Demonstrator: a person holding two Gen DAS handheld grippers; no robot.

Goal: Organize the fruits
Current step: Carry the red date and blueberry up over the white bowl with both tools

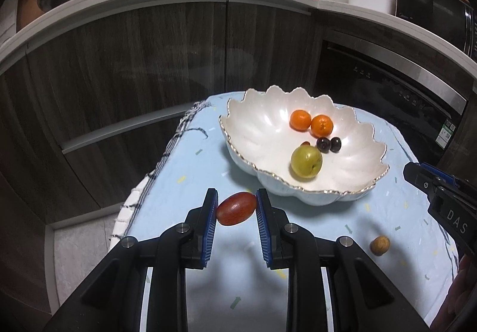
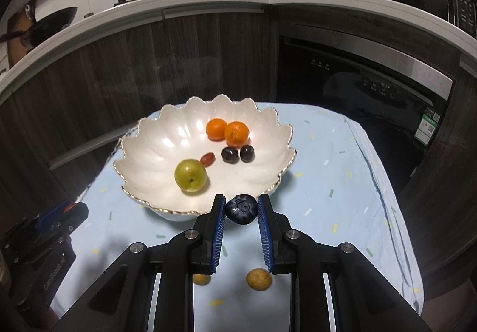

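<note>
A white scalloped bowl (image 1: 256, 135) (image 2: 155, 141) stands on the light blue cloth. It holds two oranges (image 1: 300, 120) (image 2: 216, 129), two dark cherries (image 1: 323, 144) (image 2: 230, 154), a green plum (image 1: 306, 162) (image 2: 190, 175) and a small red fruit (image 2: 207, 159). My left gripper (image 1: 236, 208) is shut on a red oval fruit (image 1: 236, 208), held above the cloth just before the bowl's near rim. My right gripper (image 2: 241, 209) is shut on a dark blueberry (image 2: 241, 209) at the bowl's near edge. Two small tan fruits (image 2: 259, 279) (image 2: 201, 279) lie on the cloth below it; one shows in the left wrist view (image 1: 379, 245).
The cloth-covered table (image 1: 167, 206) (image 2: 342, 183) ends at its left edge with a fringed hem. Dark wood cabinets (image 1: 149, 63) and an oven (image 2: 357, 87) stand behind. The counter above carries bottles, a rack, a wok and a white cooker.
</note>
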